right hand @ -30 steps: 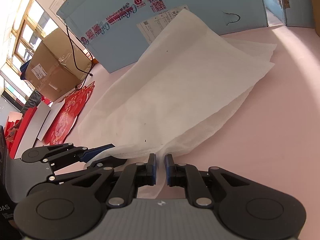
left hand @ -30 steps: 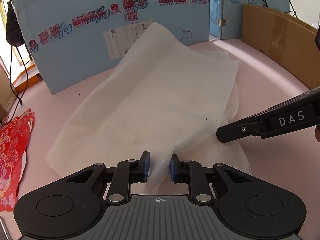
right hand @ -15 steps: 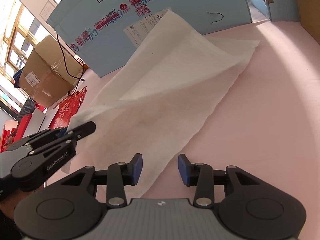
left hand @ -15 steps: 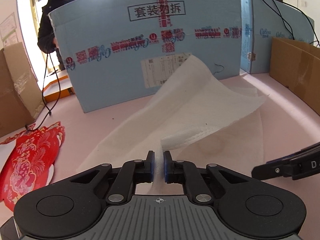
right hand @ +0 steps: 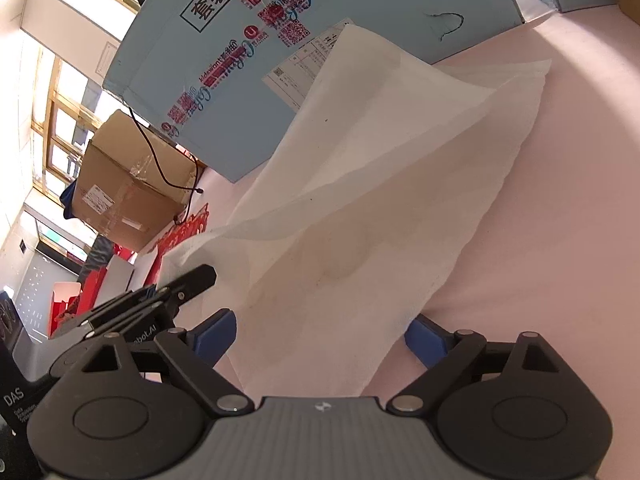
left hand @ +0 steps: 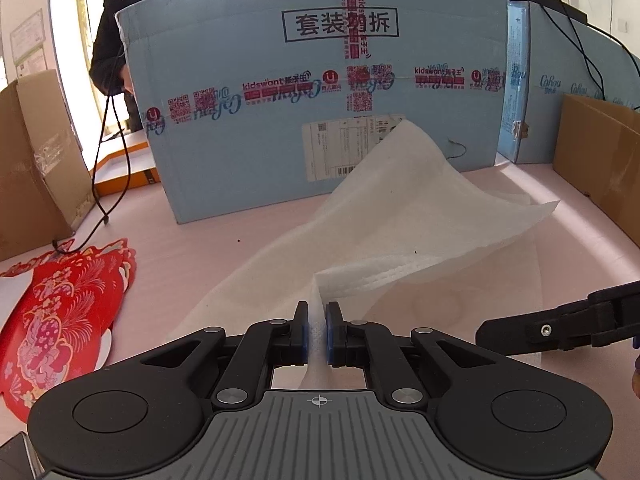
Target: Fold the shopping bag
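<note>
The white non-woven shopping bag [left hand: 404,216] lies on the pink table, its far corner propped against the blue box. My left gripper [left hand: 317,334] is shut on the bag's near edge and holds that edge lifted off the table. In the right wrist view the bag [right hand: 380,184] spreads ahead, with its near end lying between the wide-open jaws of my right gripper [right hand: 320,332], which holds nothing. The right gripper's finger [left hand: 560,320] shows at the right of the left wrist view. The left gripper [right hand: 176,292] shows at the left of the right wrist view.
A large blue cardboard box [left hand: 320,92] stands behind the bag. A brown cardboard panel [left hand: 600,168] stands at the right, a brown box [right hand: 128,188] at the left. Red paper decorations [left hand: 60,312] lie at the left. A person [left hand: 152,20] stands behind the blue box.
My right gripper let go of the bag edge and opened wide. My left gripper closed on the bag's near edge and lifted it, so the view now looks more level.
</note>
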`<action>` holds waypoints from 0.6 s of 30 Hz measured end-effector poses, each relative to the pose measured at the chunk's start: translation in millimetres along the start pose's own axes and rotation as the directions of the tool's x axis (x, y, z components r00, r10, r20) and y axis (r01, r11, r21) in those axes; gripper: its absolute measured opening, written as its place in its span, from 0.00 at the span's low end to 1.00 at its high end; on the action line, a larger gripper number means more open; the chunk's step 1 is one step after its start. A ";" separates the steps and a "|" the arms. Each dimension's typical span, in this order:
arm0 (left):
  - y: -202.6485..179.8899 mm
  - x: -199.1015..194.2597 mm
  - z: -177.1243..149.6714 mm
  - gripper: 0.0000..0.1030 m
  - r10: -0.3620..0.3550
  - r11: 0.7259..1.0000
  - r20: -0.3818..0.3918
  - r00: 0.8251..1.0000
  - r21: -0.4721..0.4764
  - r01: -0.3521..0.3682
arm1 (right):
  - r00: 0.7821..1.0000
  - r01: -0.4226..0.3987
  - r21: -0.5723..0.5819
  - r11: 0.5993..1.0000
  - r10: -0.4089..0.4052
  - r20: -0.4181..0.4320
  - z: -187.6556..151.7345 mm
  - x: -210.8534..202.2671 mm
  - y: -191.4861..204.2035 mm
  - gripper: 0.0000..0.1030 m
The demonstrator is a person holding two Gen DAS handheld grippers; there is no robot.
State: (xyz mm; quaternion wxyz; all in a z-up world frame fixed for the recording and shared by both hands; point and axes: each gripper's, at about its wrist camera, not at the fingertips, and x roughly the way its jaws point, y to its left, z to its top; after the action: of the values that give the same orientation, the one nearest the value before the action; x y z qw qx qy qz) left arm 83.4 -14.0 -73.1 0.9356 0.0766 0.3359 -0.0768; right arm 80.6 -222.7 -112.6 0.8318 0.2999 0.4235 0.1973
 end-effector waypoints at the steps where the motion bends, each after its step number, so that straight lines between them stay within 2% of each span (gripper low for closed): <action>1: 0.9 0.2 1.0 0.07 0.006 1.000 0.001 1.000 -0.005 -0.006 | 1.000 0.014 -0.010 1.000 -0.014 0.005 1.1 1.8 0.8 0.86; 2: 1.6 -0.1 2.6 0.07 0.013 1.000 0.006 1.000 -0.007 -0.013 | 0.999 0.039 -0.024 0.999 -0.038 0.007 2.2 3.7 2.1 0.67; 3: 2.3 -0.5 4.2 0.07 0.021 1.000 0.011 1.000 -0.008 -0.020 | 0.998 0.063 -0.039 0.997 -0.063 0.010 3.4 5.6 3.3 0.36; 5: 4.3 -2.1 7.7 0.07 0.035 0.999 0.027 0.999 -0.009 -0.035 | 0.993 0.117 -0.046 0.992 -0.117 0.002 6.3 9.3 1.4 0.04; 8: 9.6 -7.9 15.1 0.06 0.075 0.997 0.062 0.995 -0.016 -0.074 | 0.995 0.100 -0.040 0.994 -0.100 0.005 8.6 5.1 -3.3 0.02; 11: 16.5 -17.8 22.9 0.06 0.121 0.992 0.101 0.988 -0.032 -0.118 | 0.996 0.083 -0.086 0.993 -0.081 0.028 10.6 -5.8 -0.3 0.02; 18: 34.3 -50.5 29.4 0.06 0.219 0.975 0.153 0.964 -0.076 -0.209 | 0.980 0.182 -0.232 0.956 -0.158 0.119 15.0 -49.3 9.7 0.02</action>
State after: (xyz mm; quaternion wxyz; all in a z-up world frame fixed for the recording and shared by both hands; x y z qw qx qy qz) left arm 69.7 18.4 -15.2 0.9644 0.0781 0.2511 0.0287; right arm 64.4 -249.2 -70.4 0.8960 0.1684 0.3785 0.1599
